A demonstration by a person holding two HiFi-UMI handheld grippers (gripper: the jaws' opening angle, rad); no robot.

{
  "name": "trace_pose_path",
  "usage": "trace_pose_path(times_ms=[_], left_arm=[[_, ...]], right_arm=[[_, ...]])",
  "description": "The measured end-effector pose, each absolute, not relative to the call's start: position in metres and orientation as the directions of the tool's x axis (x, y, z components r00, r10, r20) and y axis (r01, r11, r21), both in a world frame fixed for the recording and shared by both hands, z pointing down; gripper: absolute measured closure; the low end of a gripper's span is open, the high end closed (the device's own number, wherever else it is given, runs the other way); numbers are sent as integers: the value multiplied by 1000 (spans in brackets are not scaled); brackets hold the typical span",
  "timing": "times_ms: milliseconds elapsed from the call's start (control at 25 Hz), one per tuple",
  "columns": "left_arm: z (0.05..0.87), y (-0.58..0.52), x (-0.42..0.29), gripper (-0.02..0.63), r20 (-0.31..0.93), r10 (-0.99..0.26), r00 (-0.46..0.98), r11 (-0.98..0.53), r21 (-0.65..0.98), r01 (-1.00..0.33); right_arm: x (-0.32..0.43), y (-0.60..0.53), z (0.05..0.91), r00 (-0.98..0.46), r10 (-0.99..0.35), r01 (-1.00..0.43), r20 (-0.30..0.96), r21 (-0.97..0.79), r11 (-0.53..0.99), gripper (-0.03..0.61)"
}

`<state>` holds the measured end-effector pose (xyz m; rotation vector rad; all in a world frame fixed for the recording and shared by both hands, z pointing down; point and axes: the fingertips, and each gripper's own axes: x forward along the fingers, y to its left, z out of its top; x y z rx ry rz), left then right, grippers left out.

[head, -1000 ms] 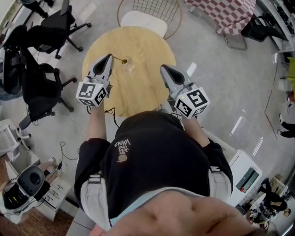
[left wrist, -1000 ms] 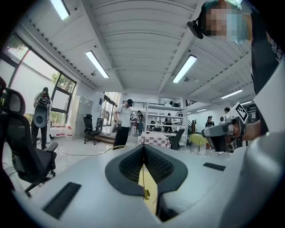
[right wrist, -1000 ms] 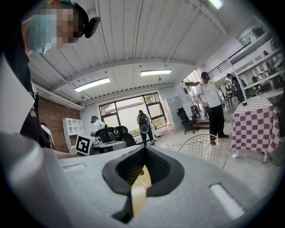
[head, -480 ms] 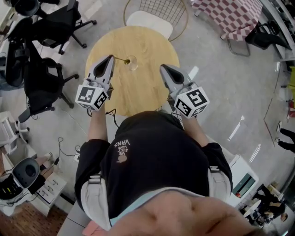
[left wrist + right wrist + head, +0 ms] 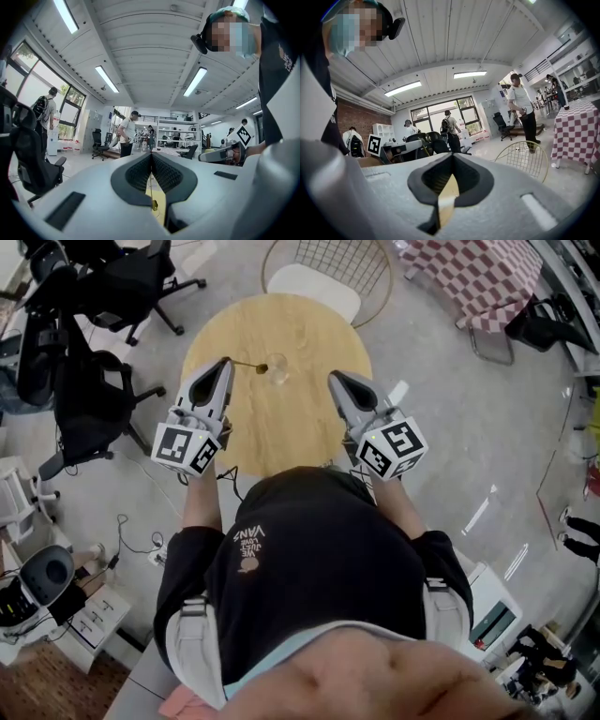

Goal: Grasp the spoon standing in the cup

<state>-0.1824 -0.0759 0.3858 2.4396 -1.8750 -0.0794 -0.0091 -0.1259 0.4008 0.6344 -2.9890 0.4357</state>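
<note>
Left gripper view: we see our left gripper (image 5: 151, 160) with fingers clamped on the thin gold metal spoon (image 5: 154, 204). The spoon's far end lies ahead, just beside the clear glass cup (image 5: 279, 373) on the round wooden worktop (image 5: 281, 324). Our right gripper (image 5: 451, 158) has its fingers together and empty.

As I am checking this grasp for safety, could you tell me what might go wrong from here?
The left gripper pinches only the handle end of the spoon, so it might pivot or slip in the jaws. The spoon's far end is close to the cup; a sideways swing could tip it. The right gripper, shut, is not steadying the cup.
</note>
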Motion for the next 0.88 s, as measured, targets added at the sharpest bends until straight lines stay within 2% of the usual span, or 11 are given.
trace_pose_path(times_ms=[880], left_arm=[[375,-27,-214,601,-7,-988,151,-151,86,-985]], right_arm=[[-55,-123,402,-950,-293,-312,109,-254,916,581]])
